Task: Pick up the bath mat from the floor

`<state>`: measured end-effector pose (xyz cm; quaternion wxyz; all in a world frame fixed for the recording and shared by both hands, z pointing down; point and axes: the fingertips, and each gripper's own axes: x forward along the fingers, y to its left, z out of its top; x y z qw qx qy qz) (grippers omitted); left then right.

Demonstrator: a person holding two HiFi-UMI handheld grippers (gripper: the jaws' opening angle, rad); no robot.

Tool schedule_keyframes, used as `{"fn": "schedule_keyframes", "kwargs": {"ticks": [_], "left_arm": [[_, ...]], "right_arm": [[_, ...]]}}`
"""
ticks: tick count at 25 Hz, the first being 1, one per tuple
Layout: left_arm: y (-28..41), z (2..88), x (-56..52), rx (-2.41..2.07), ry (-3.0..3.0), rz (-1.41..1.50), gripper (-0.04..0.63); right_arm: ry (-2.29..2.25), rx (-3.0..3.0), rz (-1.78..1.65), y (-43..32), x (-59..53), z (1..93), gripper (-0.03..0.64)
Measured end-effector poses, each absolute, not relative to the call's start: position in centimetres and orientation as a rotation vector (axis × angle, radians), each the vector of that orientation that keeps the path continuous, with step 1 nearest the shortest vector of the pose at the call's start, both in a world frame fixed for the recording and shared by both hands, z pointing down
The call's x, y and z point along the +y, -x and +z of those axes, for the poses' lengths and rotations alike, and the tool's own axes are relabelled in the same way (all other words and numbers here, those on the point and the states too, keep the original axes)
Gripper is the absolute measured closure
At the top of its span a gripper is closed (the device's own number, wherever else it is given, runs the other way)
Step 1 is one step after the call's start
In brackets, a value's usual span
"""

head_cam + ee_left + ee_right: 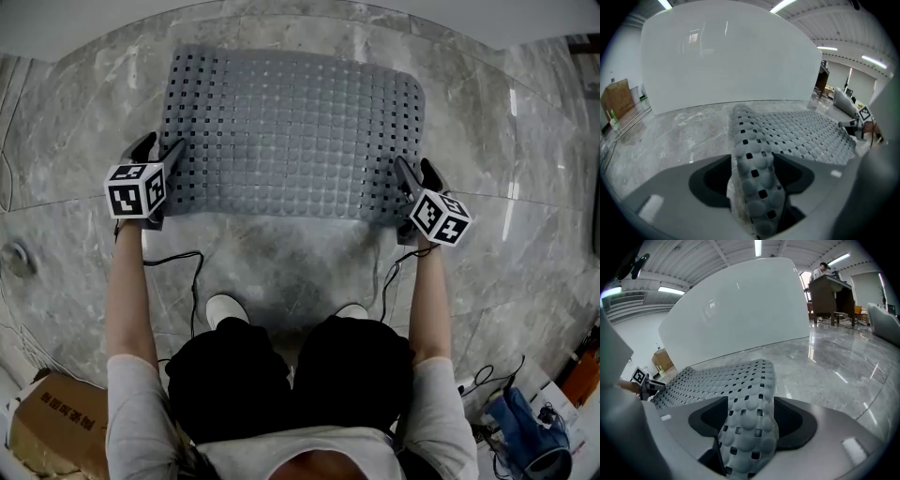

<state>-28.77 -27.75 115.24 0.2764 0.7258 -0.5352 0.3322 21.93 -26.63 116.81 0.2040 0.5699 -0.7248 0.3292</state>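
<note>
The mat [291, 131] is spread on the floor [281, 267] in front of the crouching person. Most of it lies flat, and a white panel [731, 61] stands beyond its far edge. The left gripper [159, 147] is set at the mat's near left corner and the right gripper [417, 172] at its near right corner. This spacing is judged to be chosen so that the wide, limp sheet can be taken at both ends at once and kept from folding in the middle.

In the left gripper view, the mat's edge [754, 168] is seen humped up off the floor and running between the jaws. The jaws are spread wide and dark space is left beside the hump, so the edge is straddled, not pinched. The same is found in the right gripper view: a raised fold of mat [750, 427] sits between jaws that are held wide, with no squeeze shown. Both grippers are angled down and forward, which lets the raised edges be reached from the person's side.

The mat is judged soft and rubbery. The lift is judged not yet secured, since the jaws must first be closed on the folds. If only the thin margin is caught, a slip is to be feared.
</note>
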Motion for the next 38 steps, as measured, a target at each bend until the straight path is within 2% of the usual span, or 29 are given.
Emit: {"fn": "schedule_keyframes", "kwargs": {"ticks": [11, 13, 20, 21, 24, 26, 29, 33, 38], "left_arm": [[28.3, 116.5, -28.1, -1.380, -1.950, 0.855, 0.291], [27.5, 117.2, -28.1, -1.375, -1.956, 0.894, 0.262], [27.2, 117.5, -28.4, -1.372, -1.939, 0.907, 0.265], [27.2, 117.5, -28.5, -1.376, -1.931, 0.899, 0.281], [26.8, 117.4, -28.5, -1.385, -1.877, 0.816, 0.382], [26.5, 117.2, -28.5, -1.393, -1.861, 0.804, 0.419], [26.0, 117.2, -28.5, -1.432, -1.871, 0.901, 0.445], [25.4, 117.0, -28.5, -1.481, -1.879, 1.012, 0.482], [24.5, 115.2, -28.1, -1.494, -1.942, 0.986, 0.525]], "right_arm": [[-1.557, -2.008, 0.938, -20.9, -27.3, 118.6, 0.295], [-1.559, -1.996, 0.927, -20.9, -27.4, 118.8, 0.295], [-1.591, -1.941, 0.911, -21.5, -27.7, 119.2, 0.354], [-1.587, -1.936, 0.906, -21.4, -27.7, 119.2, 0.361], [-1.552, -1.934, 0.894, -20.8, -27.6, 119.2, 0.404], [-1.535, -1.935, 0.862, -20.3, -27.6, 119.1, 0.439], [-1.524, -1.921, 0.827, -20.0, -27.6, 119.1, 0.477], [-1.517, -1.904, 0.813, -19.7, -27.5, 119.1, 0.482], [-1.515, -1.999, 0.820, -18.6, -27.4, 117.1, 0.566]]}}
